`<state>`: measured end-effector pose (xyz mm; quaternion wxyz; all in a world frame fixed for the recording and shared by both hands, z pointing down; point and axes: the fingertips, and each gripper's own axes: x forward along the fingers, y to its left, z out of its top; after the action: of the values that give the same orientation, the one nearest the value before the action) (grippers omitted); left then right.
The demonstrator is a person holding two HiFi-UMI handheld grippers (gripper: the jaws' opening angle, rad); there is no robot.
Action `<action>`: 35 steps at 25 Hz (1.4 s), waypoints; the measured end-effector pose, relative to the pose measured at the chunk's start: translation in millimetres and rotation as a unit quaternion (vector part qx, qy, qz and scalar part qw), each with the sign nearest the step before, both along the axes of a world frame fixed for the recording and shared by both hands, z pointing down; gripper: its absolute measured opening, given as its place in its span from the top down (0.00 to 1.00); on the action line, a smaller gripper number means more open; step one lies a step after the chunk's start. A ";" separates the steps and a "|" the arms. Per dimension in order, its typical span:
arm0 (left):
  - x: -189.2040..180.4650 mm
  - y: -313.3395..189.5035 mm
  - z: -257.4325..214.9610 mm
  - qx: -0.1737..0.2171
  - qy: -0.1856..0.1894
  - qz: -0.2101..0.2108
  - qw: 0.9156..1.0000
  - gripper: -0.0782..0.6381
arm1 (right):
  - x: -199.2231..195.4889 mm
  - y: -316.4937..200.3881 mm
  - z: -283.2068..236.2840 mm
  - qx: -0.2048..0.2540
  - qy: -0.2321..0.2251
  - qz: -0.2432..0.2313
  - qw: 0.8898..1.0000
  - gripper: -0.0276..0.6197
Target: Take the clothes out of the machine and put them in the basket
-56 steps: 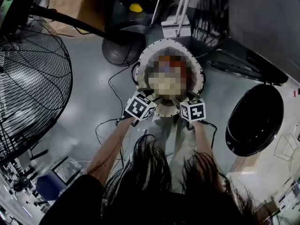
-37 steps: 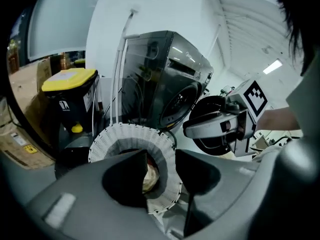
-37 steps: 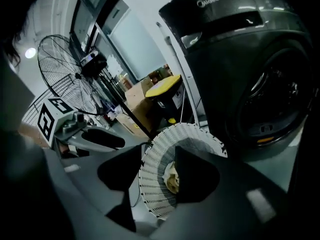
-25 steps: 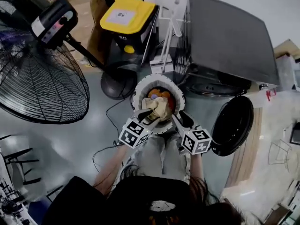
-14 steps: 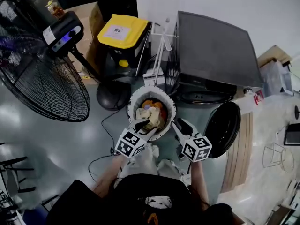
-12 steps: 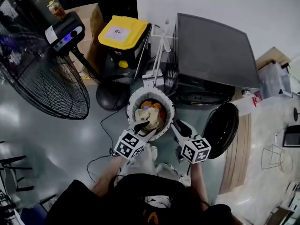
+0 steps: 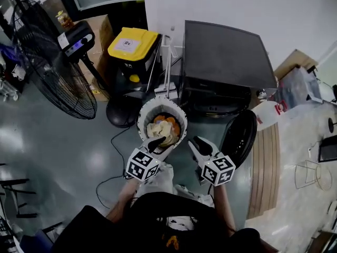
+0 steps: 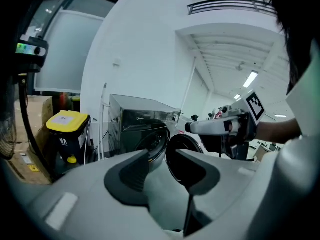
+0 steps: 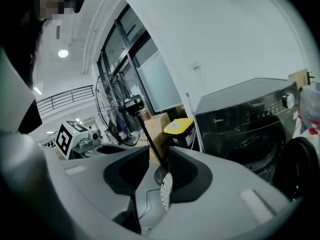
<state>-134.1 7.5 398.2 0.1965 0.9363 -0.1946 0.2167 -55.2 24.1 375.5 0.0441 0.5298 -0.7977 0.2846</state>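
Status check, head view. The white round perforated plastic basket (image 7: 146, 121) stands on the grey floor directly in front of the dark grey front-loading washing machine (image 7: 224, 57). A heap of orange and cream clothes (image 7: 163, 128) already lies inside it. The machine's round black door (image 7: 239, 138) hangs wide open to the right of the basket.

Left gripper (image 7: 156, 143): over the basket's near rim, jaws parted. Its own view shows only the machine's porthole and door through the gap, so it holds nothing.

Right gripper (image 7: 196, 142): just beside the basket on the right, jaws also parted. A sliver of the perforated basket wall (image 9: 165, 190) shows beyond the gap and looks to be background rather than gripped, so I judge this gripper empty.

Progress (judgement): at least part of the load is out and in the basket, and neither tool carries a garment. The drum opening (image 8: 150, 144) reads dark in the left gripper view, so I cannot tell whether anything remains inside. If something does, the next step is a reach back through the porthole.

Writing: "Midea" (image 9: 223, 120) is legible on the machine's front panel in the right gripper view. The black bin with a yellow lid (image 7: 131, 42), to the machine's left, carries a white label too small to read. The large black wire-caged floor fan (image 7: 58, 73) shows no readable print. Each gripper carries a cube with black-and-white square markers and no text.
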 end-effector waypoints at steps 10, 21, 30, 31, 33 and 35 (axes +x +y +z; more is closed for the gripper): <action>10.9 92.2 -42.8 0.031 0.021 -0.004 0.999 0.69 | -10.5 82.9 -26.8 0.045 -0.011 -0.025 0.999 0.86; -8.7 168.0 -50.6 0.049 0.020 -0.018 0.998 0.74 | -31.9 151.6 -42.1 0.076 -0.002 -0.060 0.995 0.95; -13.9 186.1 -62.8 0.069 0.031 -0.034 0.997 0.86 | -43.7 171.5 -50.1 0.090 0.009 -0.084 0.992 0.95; -14.2 188.0 -63.3 0.070 0.031 -0.035 0.996 0.87 | -44.0 173.4 -50.2 0.090 0.010 -0.085 0.992 0.95; -14.7 190.6 -64.2 0.074 0.030 -0.035 0.996 0.89 | -44.4 175.7 -50.8 0.093 0.015 -0.085 0.992 0.95; -15.1 192.9 -65.0 0.076 0.027 -0.034 0.996 0.89 | -44.3 177.4 -52.2 0.097 0.021 -0.086 0.991 0.94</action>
<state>-149.1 200.4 333.2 0.1369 0.9470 -0.2365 0.1689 -99.6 201.5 323.3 0.0335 0.4671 -0.8630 0.1898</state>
